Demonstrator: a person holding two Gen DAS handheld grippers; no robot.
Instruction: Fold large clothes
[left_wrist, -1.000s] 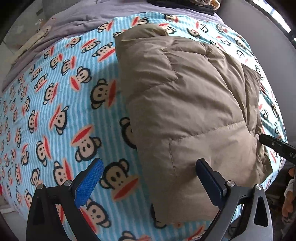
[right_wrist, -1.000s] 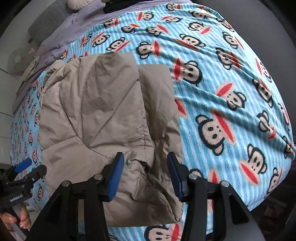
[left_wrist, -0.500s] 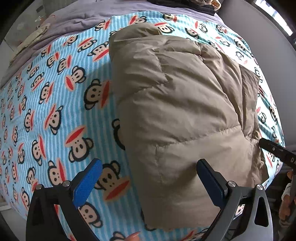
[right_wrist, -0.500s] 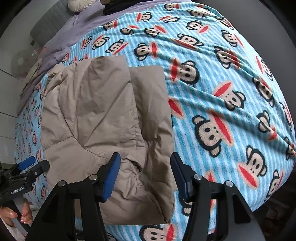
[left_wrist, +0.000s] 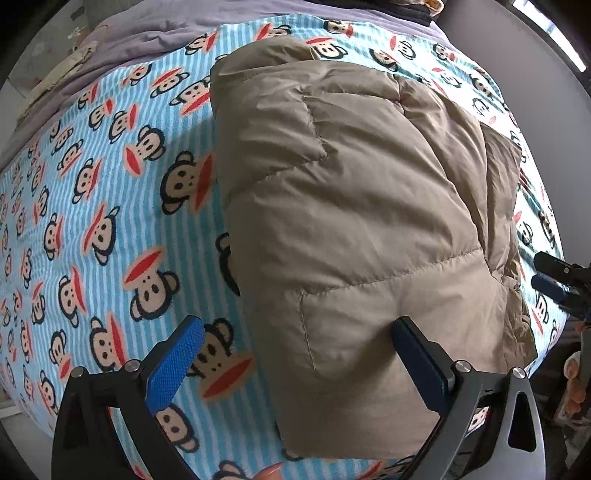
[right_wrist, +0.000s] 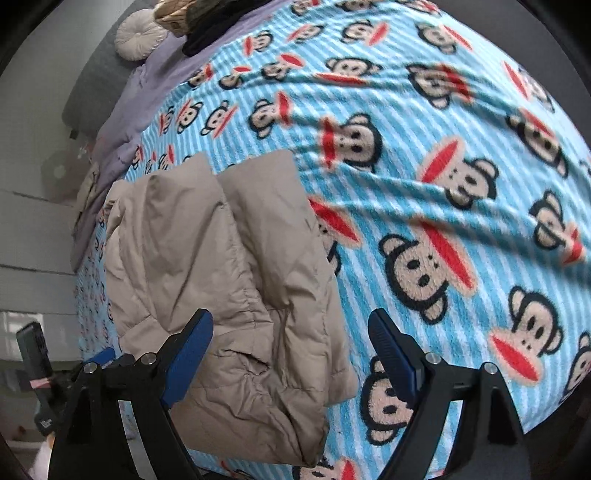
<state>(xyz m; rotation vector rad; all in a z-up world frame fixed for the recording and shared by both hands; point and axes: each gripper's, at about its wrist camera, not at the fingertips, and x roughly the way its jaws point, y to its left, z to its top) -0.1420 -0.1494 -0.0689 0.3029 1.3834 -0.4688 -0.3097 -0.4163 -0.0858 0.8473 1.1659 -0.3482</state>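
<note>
A tan puffer jacket (left_wrist: 351, 229) lies folded in a thick block on the blue monkey-print blanket (left_wrist: 110, 229). My left gripper (left_wrist: 295, 354) hangs open above the jacket's near left edge, one pad (left_wrist: 177, 354) over the blanket and the other over the fabric. In the right wrist view the jacket (right_wrist: 221, 266) fills the lower left. My right gripper (right_wrist: 291, 350) is above its rumpled near right corner, and its jaws are opening. The fabric lies loose between them and neither pad presses on it. The right gripper (left_wrist: 557, 280) also shows at the left wrist view's right edge.
A purple sheet (right_wrist: 125, 122), a round cushion (right_wrist: 140, 33) and dark clothes (right_wrist: 210, 33) lie at the head of the bed by a grey headboard. The blanket's near edge drops off just below both grippers. A person's fingers (left_wrist: 572, 384) show at the right.
The right jaws have spread much wider and the right gripper has swung to the right, so the jacket sits further left in its view. The left gripper stays open and almost still.
</note>
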